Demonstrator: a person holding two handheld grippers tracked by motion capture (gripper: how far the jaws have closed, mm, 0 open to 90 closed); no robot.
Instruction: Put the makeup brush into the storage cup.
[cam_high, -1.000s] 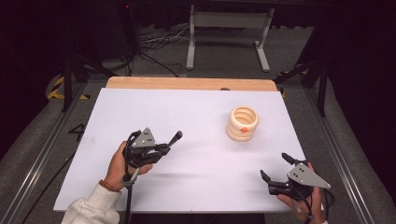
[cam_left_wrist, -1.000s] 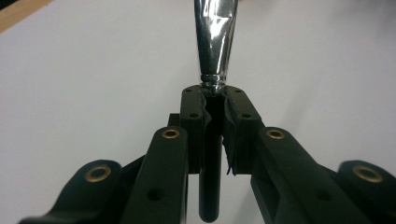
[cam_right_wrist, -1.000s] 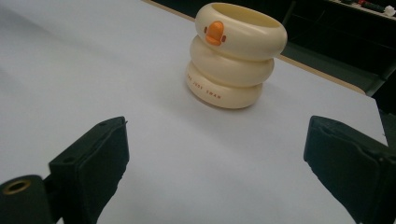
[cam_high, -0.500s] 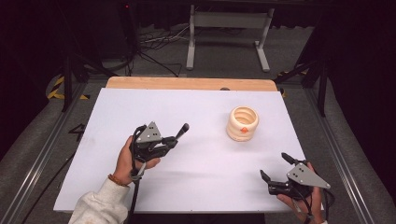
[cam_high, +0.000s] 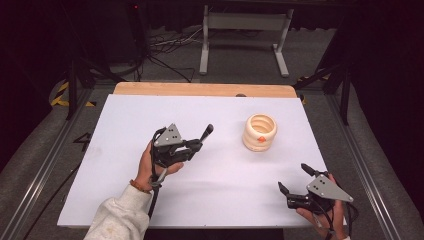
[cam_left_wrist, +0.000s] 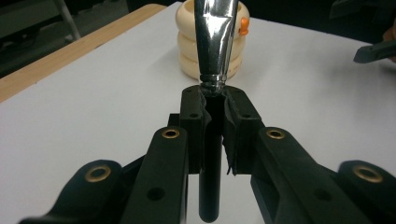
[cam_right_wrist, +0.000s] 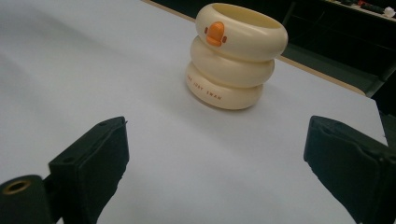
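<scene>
While the left tongs (cam_high: 199, 145) clamp a black-handled brush (cam_left_wrist: 212, 60) mid-counter (cam_high: 110, 130), its metal ferrule aimed at the cream ringed holder (cam_high: 259, 132) nearby, the right tongs (cam_high: 294, 179) rest wide apart near the counter's front right corner.

A white tabletop (cam_high: 115, 150) with a bare wooden strip (cam_high: 200, 89) along its far edge. Beyond it, on the grey floor (cam_high: 240, 55), a metal stand (cam_high: 243, 22) and tangled cables (cam_high: 165, 47). Yellow-black tape (cam_high: 62, 95) marks the floor at left. Metal rails (cam_high: 45, 160) flank the tabletop.
</scene>
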